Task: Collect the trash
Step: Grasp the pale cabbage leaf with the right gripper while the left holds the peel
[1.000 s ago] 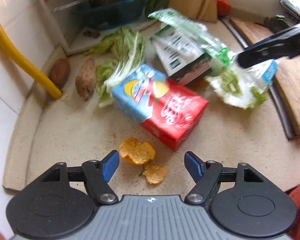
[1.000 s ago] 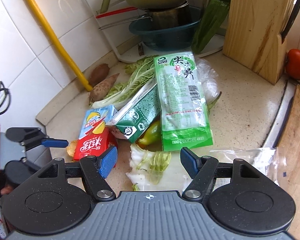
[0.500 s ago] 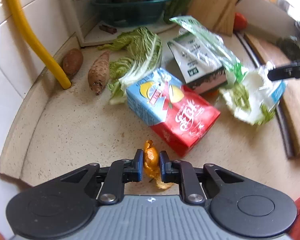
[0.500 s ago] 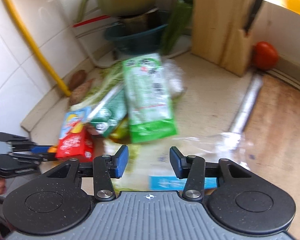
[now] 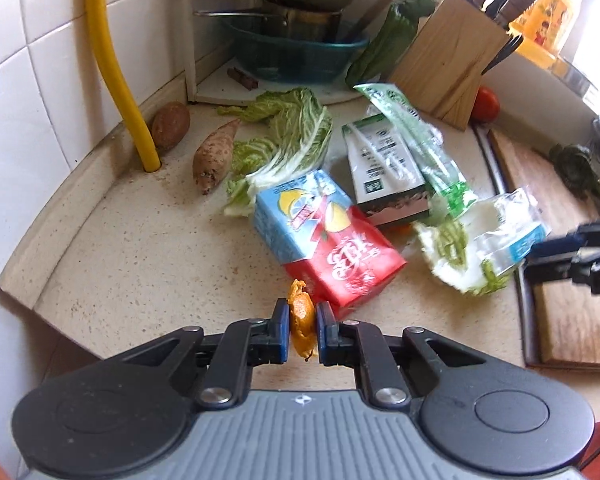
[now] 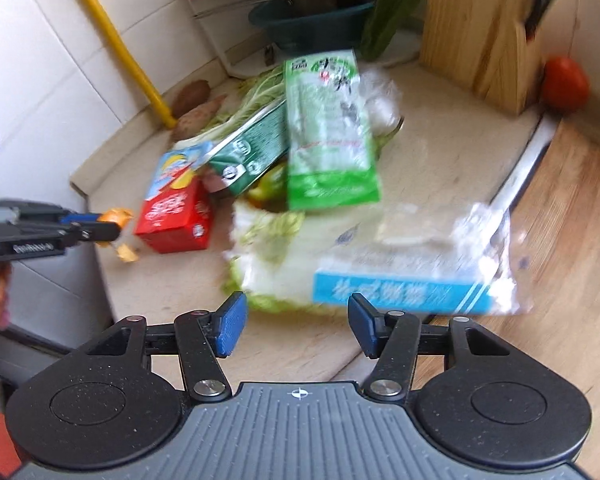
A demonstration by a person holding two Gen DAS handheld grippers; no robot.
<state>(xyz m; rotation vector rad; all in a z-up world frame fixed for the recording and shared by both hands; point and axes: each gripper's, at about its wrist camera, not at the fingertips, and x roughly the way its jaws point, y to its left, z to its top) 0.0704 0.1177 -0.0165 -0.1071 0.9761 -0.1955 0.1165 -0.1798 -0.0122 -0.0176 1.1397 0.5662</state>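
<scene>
While left gripper (image 5: 302, 330) fingers pinch orange peel (image 5: 301, 316), right gripper (image 6: 293, 325) fingers spread wide.

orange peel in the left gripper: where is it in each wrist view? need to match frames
Left wrist: orange peel sits bottom centre, pinched between the left gripper fingers, just in front of the red and blue carton.
Right wrist: same peel at the far left edge, mid height, at the tip of the left gripper, left of the carton.
Shared landmark: yellow pipe on the tiled wall.
</scene>
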